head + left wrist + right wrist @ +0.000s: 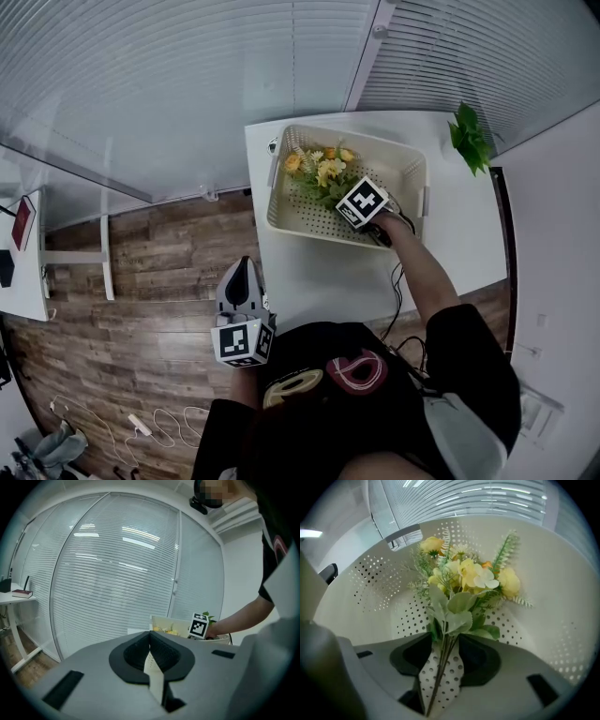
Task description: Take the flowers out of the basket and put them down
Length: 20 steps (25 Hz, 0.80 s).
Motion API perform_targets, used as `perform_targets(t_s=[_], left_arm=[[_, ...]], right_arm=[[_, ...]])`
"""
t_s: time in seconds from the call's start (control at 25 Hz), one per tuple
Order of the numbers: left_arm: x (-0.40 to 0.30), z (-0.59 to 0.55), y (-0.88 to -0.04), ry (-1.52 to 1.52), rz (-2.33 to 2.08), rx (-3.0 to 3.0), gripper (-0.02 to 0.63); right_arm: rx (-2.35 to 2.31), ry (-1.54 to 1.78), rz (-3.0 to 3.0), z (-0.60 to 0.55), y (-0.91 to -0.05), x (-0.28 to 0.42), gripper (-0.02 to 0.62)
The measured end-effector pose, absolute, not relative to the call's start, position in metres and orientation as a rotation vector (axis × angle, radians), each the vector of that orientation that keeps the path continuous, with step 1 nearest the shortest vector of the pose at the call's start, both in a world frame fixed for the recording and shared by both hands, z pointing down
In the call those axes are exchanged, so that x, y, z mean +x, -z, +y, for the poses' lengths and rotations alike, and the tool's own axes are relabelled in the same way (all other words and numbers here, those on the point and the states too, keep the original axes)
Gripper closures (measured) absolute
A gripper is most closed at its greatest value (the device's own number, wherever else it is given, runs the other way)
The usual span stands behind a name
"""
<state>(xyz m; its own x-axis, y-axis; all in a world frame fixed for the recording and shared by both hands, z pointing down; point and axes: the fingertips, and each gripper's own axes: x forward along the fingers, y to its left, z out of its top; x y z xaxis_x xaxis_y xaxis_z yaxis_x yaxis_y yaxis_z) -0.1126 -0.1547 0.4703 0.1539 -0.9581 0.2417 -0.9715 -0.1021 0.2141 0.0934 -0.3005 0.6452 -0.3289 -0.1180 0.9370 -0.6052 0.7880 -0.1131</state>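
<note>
Right gripper [447, 641]: jaws partly apart, pointing steeply down. Thin green stems [443, 667] run between them with a gap on either side, so the pads do not press.
Flowers [464, 581]: yellow and white heads with pale leaves, just beyond the fingertips, lying in the basket.
Basket [562, 620]: cream, perforated, walls all round the jaws. It stands on a white table [319, 272].
Left gripper [150, 639]: jaws together at the tips, empty, well apart from the basket, beside the table edge over the wood floor [141, 281].
</note>
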Motion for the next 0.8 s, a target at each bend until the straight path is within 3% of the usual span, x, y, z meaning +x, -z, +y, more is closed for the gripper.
perform_targets(t_s=[0.8], left_arm=[[-0.115,-0.142,-0.468,-0.043,-1.877,2.109,0.589]], right_arm=[[0.637,-0.435,-1.885,-0.311,-0.644,0.099,0.537]])
